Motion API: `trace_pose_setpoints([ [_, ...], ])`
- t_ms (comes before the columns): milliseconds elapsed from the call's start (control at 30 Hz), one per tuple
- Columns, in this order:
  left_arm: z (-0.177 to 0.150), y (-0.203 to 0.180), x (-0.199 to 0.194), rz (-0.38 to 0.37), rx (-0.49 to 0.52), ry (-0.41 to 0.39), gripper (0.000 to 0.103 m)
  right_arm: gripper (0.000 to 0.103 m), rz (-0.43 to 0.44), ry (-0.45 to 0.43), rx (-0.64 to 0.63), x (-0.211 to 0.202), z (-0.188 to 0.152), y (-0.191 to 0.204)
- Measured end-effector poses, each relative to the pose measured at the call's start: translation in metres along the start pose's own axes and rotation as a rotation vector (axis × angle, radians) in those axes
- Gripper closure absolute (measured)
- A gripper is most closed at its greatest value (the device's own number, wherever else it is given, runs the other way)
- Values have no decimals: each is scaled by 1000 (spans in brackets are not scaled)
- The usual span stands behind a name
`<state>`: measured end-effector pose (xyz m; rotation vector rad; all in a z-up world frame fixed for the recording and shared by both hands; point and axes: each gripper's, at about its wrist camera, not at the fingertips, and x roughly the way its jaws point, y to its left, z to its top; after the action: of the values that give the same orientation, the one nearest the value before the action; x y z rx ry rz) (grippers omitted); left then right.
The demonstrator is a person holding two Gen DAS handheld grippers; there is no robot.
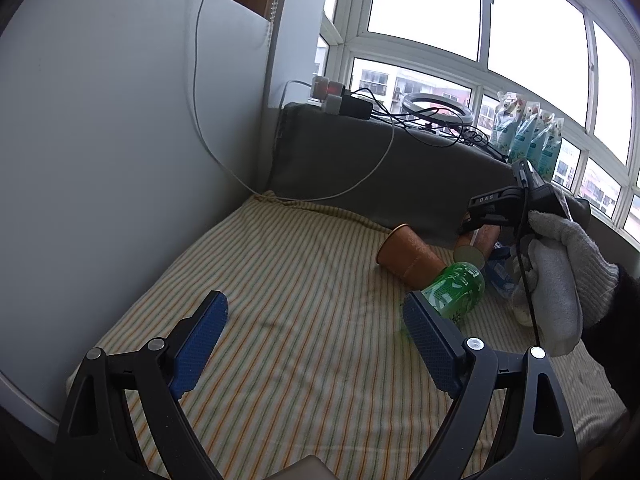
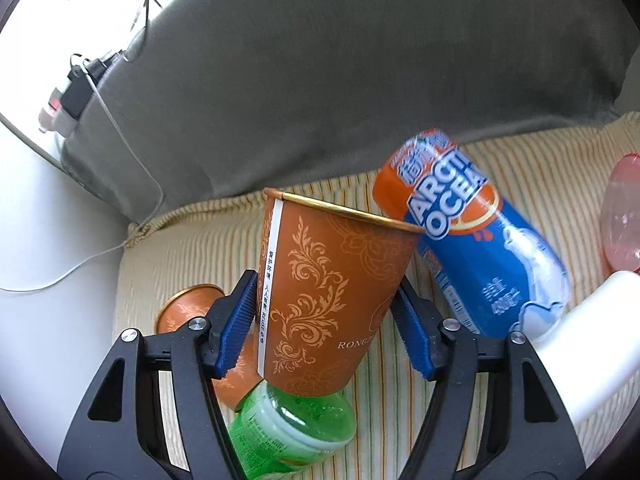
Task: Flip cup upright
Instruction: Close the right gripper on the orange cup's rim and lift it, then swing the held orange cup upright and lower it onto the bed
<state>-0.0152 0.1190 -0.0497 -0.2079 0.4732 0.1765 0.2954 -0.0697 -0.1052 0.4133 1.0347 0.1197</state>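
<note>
Right tool [image 2: 324, 320]: blue-padded fingers [image 2: 236, 326] closed about halfway, one on each side wall of an orange paper cup [image 2: 336, 292] with scroll print; the left pad presses by the white seam strip, while contact on the right side is partly hidden by the cup wall. The cup is held nearly upright, rim at top and tilted slightly, its base over the green plastic bottle [image 2: 292, 428] that lies on the striped cushion [image 2: 180, 248]. A second orange paper cup [image 2: 188, 308] lies on its side on the cushion, left of the green bottle and touching it, partly hidden behind the left finger. Right of the held cup, an Arctic Ocean can [image 2: 480, 248] in blue and orange lies tilted on the cushion; a white bottle [image 2: 592, 340] sits further right, with a pink translucent object [image 2: 622, 216] at the frame edge. A grey bolster [image 2: 360, 72] runs behind the cushion. Left tool [image 1: 316, 340]: fingers spread wide, holding nothing, over bare striped cushion [image 1: 280, 280] well left of the green bottle [image 1: 456, 288]. From this view the lying cup [image 1: 408, 258] points its rim away from the bottle, and the gloved right hand [image 1: 560, 280] grips the right tool's handle above the bottle. A white cable [image 1: 200, 100] hangs across the white wall [image 1: 100, 160].
</note>
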Motion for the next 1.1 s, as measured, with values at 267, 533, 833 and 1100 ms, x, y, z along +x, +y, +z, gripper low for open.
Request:
trace_pose_setpoints([
  [267,1,-13,-5,-6,26,3,14,35,70,-26,-52,-51,-8,-9],
  [533,3,-29,-14,-21,58,-4,14,35,136,-41,-127,-108,-27,-26],
  [833,0,-56,-19,-53,109,9,14,35,147,-41,-210,-143,-63,-39],
  [1100,-2,-78,-18,-84,147,27,14,35,129,-17,-264,-158,-88,-61],
])
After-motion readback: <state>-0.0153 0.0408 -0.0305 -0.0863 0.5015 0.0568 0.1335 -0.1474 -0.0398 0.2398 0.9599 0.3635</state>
